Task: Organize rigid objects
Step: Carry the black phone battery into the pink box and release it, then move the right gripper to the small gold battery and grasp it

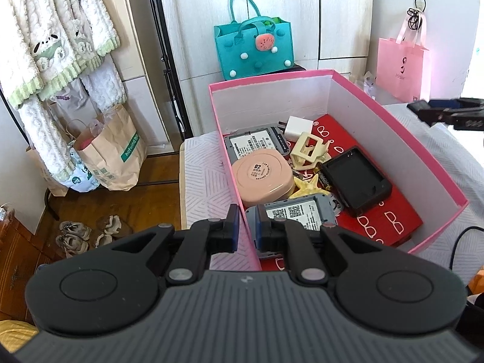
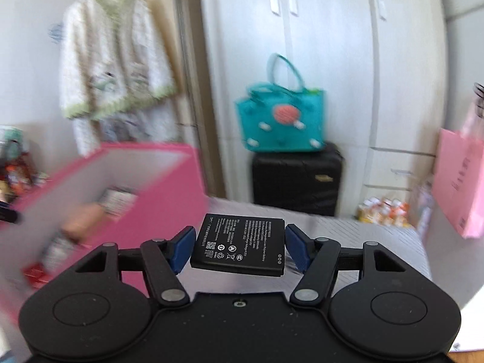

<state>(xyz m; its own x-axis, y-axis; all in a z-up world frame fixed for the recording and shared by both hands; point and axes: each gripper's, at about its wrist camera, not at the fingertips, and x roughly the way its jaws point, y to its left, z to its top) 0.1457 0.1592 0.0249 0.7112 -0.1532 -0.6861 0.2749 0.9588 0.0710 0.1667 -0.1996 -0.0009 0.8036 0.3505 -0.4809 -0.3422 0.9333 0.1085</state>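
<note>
Battery (image 2: 239, 246): flat, stiff, smooth-faced slab, judged light and prone to slipping; its two short edges are offering the best hold.
Right hand-held gripper (image 2: 239, 248): gripping those edges, carrying it clear above the surface (image 2: 378, 242).
Pink box (image 2: 169, 187): lying to its left.
Left hand-held gripper (image 1: 244, 227): pinching the pink box's near wall, nearly closed.

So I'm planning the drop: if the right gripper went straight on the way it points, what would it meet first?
Probably the white quilted surface ahead of the right gripper, which holds the black battery; the pink box lies off to its left. Depth is unclear.
</note>
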